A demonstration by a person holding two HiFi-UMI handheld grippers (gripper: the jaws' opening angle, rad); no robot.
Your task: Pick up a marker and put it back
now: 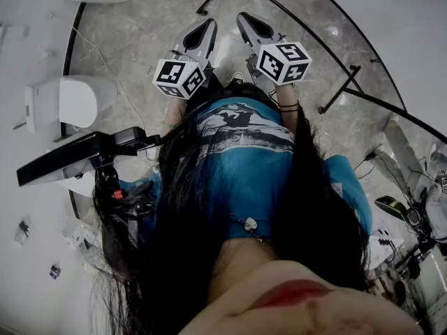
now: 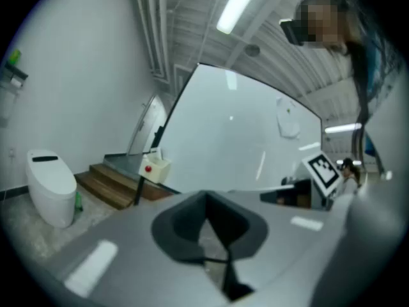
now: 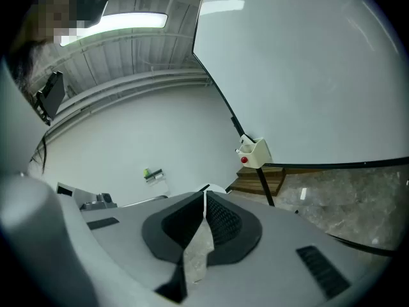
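No marker shows clearly in any view. A small cream holder with a red dot (image 3: 254, 152) hangs at the whiteboard's (image 3: 307, 75) lower corner, and something white sticks out of its top. The left gripper view shows the same holder (image 2: 153, 169) far off. In the head view both grippers are held out in front of the person's body over the floor, the left gripper (image 1: 201, 35) beside the right gripper (image 1: 253, 28). Each one's jaws meet at the tips with nothing between them, as the left gripper (image 2: 206, 200) and right gripper (image 3: 204, 197) show in their own views.
The whiteboard's black frame legs (image 1: 335, 82) stand on the marble floor to the right. A white toilet-shaped unit (image 2: 48, 184) and wooden steps (image 2: 108, 185) sit by the wall. A black device on a stand (image 1: 84, 155) is close at the left. A small wall shelf (image 3: 152, 173) holds something green.
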